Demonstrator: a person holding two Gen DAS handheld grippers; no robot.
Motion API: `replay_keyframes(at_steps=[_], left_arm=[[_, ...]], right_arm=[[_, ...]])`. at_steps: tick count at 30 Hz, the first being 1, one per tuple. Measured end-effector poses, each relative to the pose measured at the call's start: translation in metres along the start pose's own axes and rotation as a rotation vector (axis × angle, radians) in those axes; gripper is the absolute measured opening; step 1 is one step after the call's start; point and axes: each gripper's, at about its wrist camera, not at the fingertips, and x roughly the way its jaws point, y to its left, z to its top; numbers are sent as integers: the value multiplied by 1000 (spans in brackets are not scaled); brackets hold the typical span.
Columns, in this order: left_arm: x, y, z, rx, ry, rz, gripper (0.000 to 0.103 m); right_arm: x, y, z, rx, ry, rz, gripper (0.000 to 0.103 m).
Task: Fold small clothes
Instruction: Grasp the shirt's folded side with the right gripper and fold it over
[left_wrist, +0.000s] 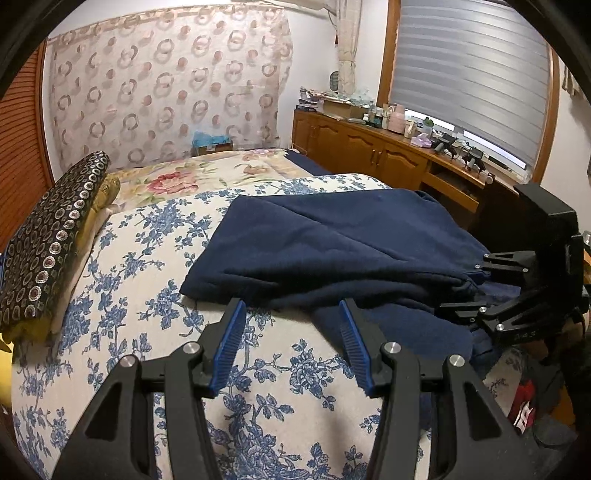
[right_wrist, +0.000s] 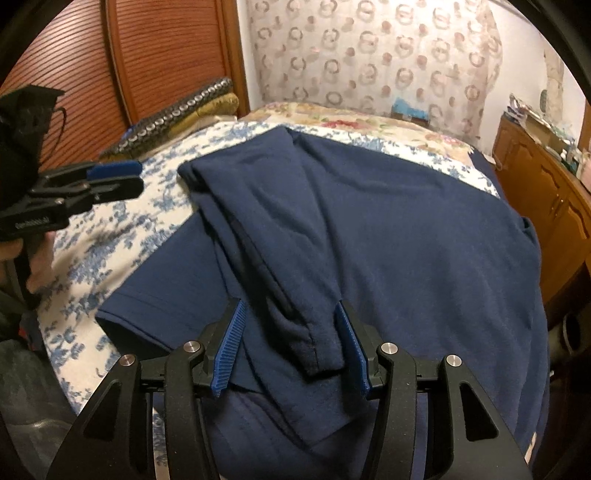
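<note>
The navy sweater (right_wrist: 406, 229) lies spread on the bed (left_wrist: 155, 280), over a blue-flowered sheet, with one sleeve (right_wrist: 273, 236) folded across its body so that the cuff (right_wrist: 321, 354) points toward the near edge. It looks like a soft, fleecy knit: light, limp, likely to sag and drag once lifted, and not slippery or fragile. A pinch through a doubled edge should hold better than a pinch on a flat panel, so the cuff, the hem (right_wrist: 147, 306) on the left, or a shoulder seam seem the best places to take hold.

The right tool (right_wrist: 291, 339) hangs over the cuff with its blue pads about half spread, one on each side of the cuff and not pressing it, so it holds nothing. The left tool (left_wrist: 293, 343) is also about half spread and empty, above bare sheet just beside the sweater's near left corner (left_wrist: 192, 288).

On the far left of the bed a dark patterned cushion (left_wrist: 51, 243) rests on a mustard one, well apart from the sweater. A floral blanket (left_wrist: 192, 177) covers the far end. A wooden cabinet (left_wrist: 369, 147) loaded with clutter runs along the right under a window blind (left_wrist: 469, 74). Nothing lies on the sweater or blocks either tool; the main risk I judge is the sweater's right side, which seems to hang over the bed's edge.
</note>
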Motion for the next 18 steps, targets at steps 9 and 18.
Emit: replay_keyframes(at_steps=[9,18], left_arm=[[1,-2,-2,8,0,-1,51],[-2,-2,0,3,-17,1,51]], right_arm=[[-10,6,-2,-60,-48,-7,10],[-68,7,18,-18,-233,19,8]])
